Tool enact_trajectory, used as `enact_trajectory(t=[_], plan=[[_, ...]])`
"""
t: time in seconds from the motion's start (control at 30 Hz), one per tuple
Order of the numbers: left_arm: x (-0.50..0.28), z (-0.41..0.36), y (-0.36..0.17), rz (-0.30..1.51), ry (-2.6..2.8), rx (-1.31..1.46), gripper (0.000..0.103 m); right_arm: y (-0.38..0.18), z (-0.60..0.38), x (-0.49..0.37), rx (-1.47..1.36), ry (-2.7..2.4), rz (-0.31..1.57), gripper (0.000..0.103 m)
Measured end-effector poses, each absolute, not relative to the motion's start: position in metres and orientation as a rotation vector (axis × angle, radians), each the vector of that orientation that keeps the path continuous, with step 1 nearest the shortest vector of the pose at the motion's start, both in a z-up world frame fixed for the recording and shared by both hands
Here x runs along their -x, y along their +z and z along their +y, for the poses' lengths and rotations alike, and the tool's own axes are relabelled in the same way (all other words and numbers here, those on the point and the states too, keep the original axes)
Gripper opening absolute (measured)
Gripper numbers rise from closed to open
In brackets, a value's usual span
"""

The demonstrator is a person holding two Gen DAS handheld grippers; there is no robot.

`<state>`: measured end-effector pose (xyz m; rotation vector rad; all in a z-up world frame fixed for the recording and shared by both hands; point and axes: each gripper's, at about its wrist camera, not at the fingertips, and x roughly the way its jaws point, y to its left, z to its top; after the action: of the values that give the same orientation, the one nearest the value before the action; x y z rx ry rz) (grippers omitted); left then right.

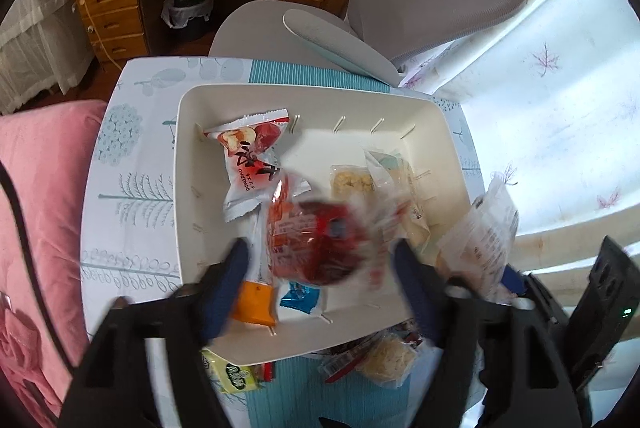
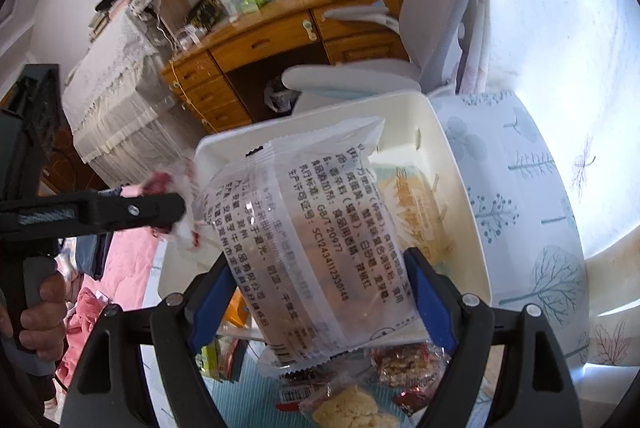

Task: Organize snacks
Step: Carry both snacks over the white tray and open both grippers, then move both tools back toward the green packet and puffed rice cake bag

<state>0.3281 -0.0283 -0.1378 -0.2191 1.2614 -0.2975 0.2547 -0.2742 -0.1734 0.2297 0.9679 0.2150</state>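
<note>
1. A white bin [image 1: 188, 164] sits on a tree-print tablecloth [image 1: 128, 188], directly ahead of and below my left claw [image 1: 320, 264]. I judge it to be the collecting spot, since several snacks already lie inside it.

2. My right claw [image 2: 320, 288] holds a clear printed packet [image 2: 304, 228] between its blue pads [image 2: 430, 292]. The packet stands upright with its back label facing the camera, raised in front of the bin's near wall. I judge it is being carried over to go in.

3. A red packet [image 1: 312, 240] appears between my left claw's fingers, badly blurred and over the bin's near half. The fingers stand apart on either side of it. I cannot tell whether they grip it or have let it drop.

4. Beyond the left claw, inside the bin, lie a red-and-white sachet [image 1: 248, 164] at far left and pale biscuit packs [image 1: 352, 184] at far right. Orange [image 1: 256, 302] and blue [image 1: 300, 298] wrappers lie just under the claw.

5. Nearer than the bin, under both claws, loose snacks [image 2: 408, 368] wait on the cloth, so I judge sorting is partway done.

6. A bare hand [image 2: 40, 312] grips the left claw's handle, seen at far left from the right camera. The left claw reaches level across in front of the right one.
</note>
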Motion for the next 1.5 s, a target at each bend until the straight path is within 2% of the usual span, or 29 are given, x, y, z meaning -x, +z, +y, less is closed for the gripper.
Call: enact_trajectory(t=[0.03, 0.1, 0.17, 0.23, 1.0, 1.5], plan=[[-0.328, -0.028, -0.138, 1.264, -0.293, 0.238, 0.089, -0.175, -0.274, -0.256, -0.225, 0.212, 0.988, 0.084], [-0.326, -0.027, -0.136, 1.267, -0.288, 0.251, 0.089, -0.176, -0.276, -0.254, -0.222, 0.210, 0.989, 0.085], [-0.324, -0.030, -0.135, 1.274, -0.285, 0.246, 0.089, -0.172, -0.277, -0.251, -0.225, 0.214, 0.976, 0.095], [-0.320, -0.032, -0.132, 1.277, -0.281, 0.242, 0.089, -0.167, -0.279, -0.248, -0.216, 0.209, 0.965, 0.098], [-0.205, -0.070, -0.090, 1.214, -0.122, 0.280, 0.089, -0.130, -0.326, -0.187, -0.184, 0.346, 0.945, 0.098], [-0.133, -0.058, -0.103, 1.216, 0.050, 0.336, 0.089, -0.158, -0.350, -0.162, -0.228, 0.414, 1.082, 0.098]])
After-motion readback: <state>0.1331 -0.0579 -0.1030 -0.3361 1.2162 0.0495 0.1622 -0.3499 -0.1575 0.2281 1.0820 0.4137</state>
